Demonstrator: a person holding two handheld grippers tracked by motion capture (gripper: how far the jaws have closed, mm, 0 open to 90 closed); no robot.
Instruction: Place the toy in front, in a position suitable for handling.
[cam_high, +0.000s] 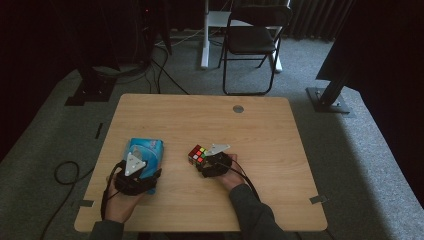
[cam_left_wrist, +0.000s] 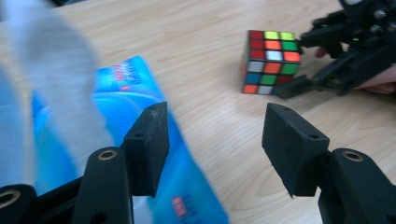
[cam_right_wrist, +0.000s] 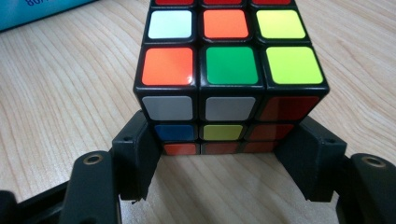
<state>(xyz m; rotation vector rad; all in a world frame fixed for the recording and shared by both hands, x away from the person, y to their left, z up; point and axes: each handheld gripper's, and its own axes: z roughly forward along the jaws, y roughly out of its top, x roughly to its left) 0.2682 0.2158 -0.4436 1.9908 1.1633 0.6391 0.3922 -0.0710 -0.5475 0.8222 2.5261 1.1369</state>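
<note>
A scrambled Rubik's cube (cam_high: 197, 153) rests on the wooden table (cam_high: 200, 120), just right of centre near the front. My right gripper (cam_high: 204, 162) comes at it from the near side, and in the right gripper view (cam_right_wrist: 219, 140) both jaws press the lower sides of the cube (cam_right_wrist: 224, 70). A blue tissue pack (cam_high: 145, 150) lies to the left. My left gripper (cam_high: 139, 159) hovers over its near end, open (cam_left_wrist: 215, 116), with its left jaw above the pack (cam_left_wrist: 126, 88) and bare wood between the jaws. The cube (cam_left_wrist: 271, 60) sits beyond them.
A blurred whitish shape (cam_left_wrist: 46, 70) rises over the pack at the left. A round grommet (cam_high: 238, 108) sits near the table's far edge. On the floor behind the table stands a black folding chair (cam_high: 252, 40), with a white desk leg (cam_high: 205, 35) beside it.
</note>
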